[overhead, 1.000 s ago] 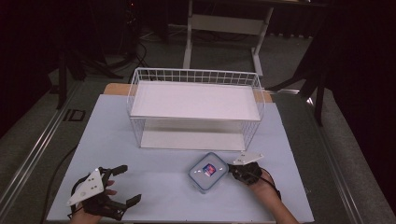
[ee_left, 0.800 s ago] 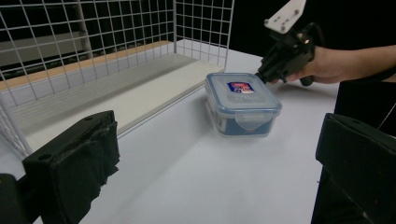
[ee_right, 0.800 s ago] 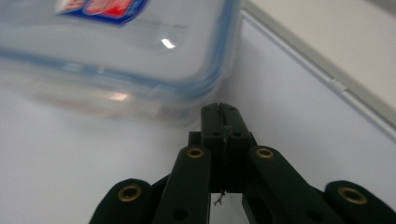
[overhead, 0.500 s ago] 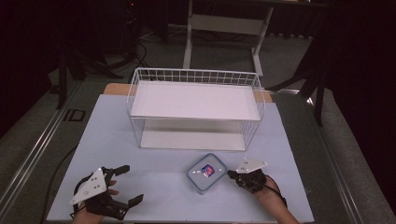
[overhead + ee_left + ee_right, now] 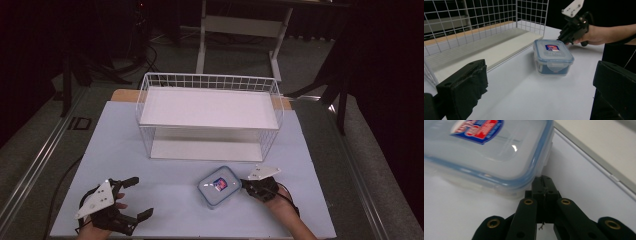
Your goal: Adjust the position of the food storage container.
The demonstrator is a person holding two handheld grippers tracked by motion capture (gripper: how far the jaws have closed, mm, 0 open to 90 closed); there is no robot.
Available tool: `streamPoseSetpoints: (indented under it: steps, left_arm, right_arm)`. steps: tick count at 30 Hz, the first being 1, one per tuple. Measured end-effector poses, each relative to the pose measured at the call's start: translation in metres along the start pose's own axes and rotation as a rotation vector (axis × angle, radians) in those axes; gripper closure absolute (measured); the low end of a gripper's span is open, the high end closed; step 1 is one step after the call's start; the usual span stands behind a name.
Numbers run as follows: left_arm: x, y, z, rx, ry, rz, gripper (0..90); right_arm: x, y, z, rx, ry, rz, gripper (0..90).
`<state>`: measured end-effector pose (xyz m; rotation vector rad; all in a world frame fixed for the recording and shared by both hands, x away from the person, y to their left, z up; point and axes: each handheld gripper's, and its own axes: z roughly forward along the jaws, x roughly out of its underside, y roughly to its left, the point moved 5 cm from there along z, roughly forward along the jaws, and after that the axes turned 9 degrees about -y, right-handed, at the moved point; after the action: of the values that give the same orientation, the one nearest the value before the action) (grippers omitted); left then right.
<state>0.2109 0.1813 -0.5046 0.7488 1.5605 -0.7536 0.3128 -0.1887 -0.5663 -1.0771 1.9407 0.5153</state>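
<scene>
A clear lidded food container (image 5: 219,186) with a blue rim and a red-and-blue label sits on the white table (image 5: 165,165), at 6 o'clock from the white wire rack (image 5: 210,117). The right gripper (image 5: 246,184) is at the container's 3 o'clock side, jaws pressed together with nothing between them, tips against its corner. The left gripper (image 5: 136,197) rests well apart at the container's 9 o'clock, jaws spread wide and empty
</scene>
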Motion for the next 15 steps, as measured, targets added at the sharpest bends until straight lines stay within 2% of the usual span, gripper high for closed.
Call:
streamPoseSetpoints:
  steps: [5, 10, 15]
  left_arm:
    - [0.000, -0.002, 0.001, 0.006, 0.004, 0.002, 0.4]
    - [0.001, -0.001, 0.002, 0.005, 0.008, -0.003, 0.4]
    - [0.002, -0.002, 0.002, 0.009, 0.011, -0.006, 0.4]
  right_arm:
    - [0.000, 0.019, -0.006, -0.044, -0.004, -0.013, 90.0]
    - [-0.001, 0.037, -0.004, -0.098, -0.004, -0.005, 90.0]
    - [-0.004, 0.052, -0.001, -0.133, -0.001, -0.015, 90.0]
